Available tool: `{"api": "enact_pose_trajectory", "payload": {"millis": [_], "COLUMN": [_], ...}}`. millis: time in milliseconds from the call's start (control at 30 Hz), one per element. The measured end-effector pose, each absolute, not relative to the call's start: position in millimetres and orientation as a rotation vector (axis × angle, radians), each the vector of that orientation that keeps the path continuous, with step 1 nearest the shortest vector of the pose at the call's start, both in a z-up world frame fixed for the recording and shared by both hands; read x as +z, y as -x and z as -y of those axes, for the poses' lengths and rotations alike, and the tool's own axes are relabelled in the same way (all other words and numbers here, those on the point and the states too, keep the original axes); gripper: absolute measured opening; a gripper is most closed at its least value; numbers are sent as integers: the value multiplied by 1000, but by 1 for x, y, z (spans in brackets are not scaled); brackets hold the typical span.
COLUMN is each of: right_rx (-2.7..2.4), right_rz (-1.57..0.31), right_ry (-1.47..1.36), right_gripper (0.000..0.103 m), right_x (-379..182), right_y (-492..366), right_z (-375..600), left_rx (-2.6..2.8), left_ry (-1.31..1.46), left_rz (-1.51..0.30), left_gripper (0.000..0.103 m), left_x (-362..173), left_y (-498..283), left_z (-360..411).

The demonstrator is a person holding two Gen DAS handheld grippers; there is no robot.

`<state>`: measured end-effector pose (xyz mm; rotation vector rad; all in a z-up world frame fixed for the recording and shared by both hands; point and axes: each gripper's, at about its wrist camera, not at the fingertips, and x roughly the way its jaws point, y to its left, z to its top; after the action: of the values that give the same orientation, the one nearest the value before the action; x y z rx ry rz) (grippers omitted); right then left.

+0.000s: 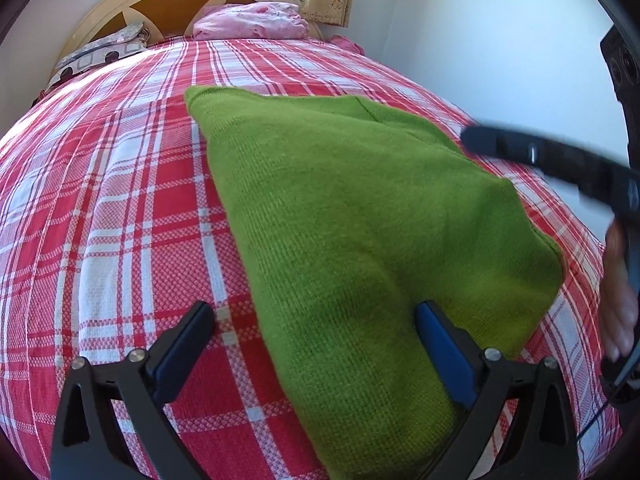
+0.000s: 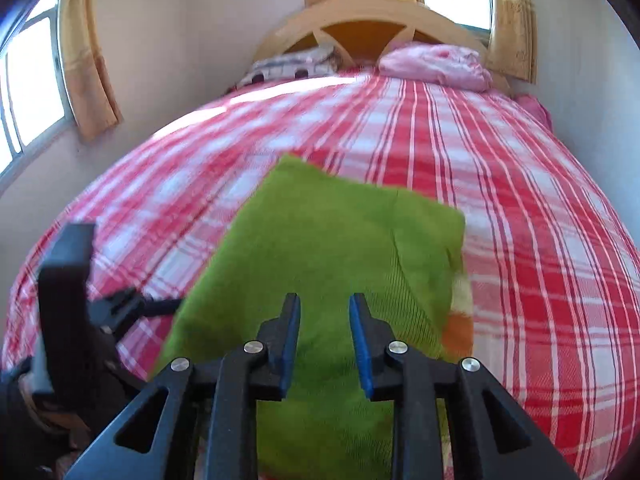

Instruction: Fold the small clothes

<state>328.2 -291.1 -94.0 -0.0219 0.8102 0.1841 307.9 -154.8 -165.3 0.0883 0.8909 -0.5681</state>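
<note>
A: Big picture first: the bed [image 1: 120,184], red plaid, fills both views, headboard [image 2: 372,12] far, pink pillow [image 1: 248,20] up against it.

B: And the garment?

A: The green knit [image 1: 360,216] lies flat mid-bed, already folded into a wedge, near end by my tools, far corner pointing toward the pillow. Something orange and pale peeks out at its right edge; I can't tell what.

B: Your grippers?

A: My left gripper [image 1: 316,344] is released, fingers spread wide, straddling the near left edge, nothing pinched. My right gripper [image 2: 324,340] hangs over the near end, jaws a narrow gap apart, gripping nothing.

B: Next fold, I'd guess?

A: Likely. Done well, I'd pinch both near corners through all layers, lift level, carry them to the far edge and line the edges up before letting go.
</note>
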Motion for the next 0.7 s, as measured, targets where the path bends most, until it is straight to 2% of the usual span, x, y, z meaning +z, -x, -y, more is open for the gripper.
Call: {"api": "enact_pose_trajectory", "payload": {"millis": [100,700], "right_rx": [133,235], "right_rz": [-884,-822], "right_ry": [-1,-109], "right_gripper": [24,18], "right_x": [-118,-134], "right_y": [-334,-313], "right_z": [311,342], "left_rx": [-568,-585], "left_ry": [-90,-74], "left_rz": [-891,-892], "left_gripper": [103,103], "left_x": [-165,-165], "left_y": [-308,-308], "left_z": [155,152]}}
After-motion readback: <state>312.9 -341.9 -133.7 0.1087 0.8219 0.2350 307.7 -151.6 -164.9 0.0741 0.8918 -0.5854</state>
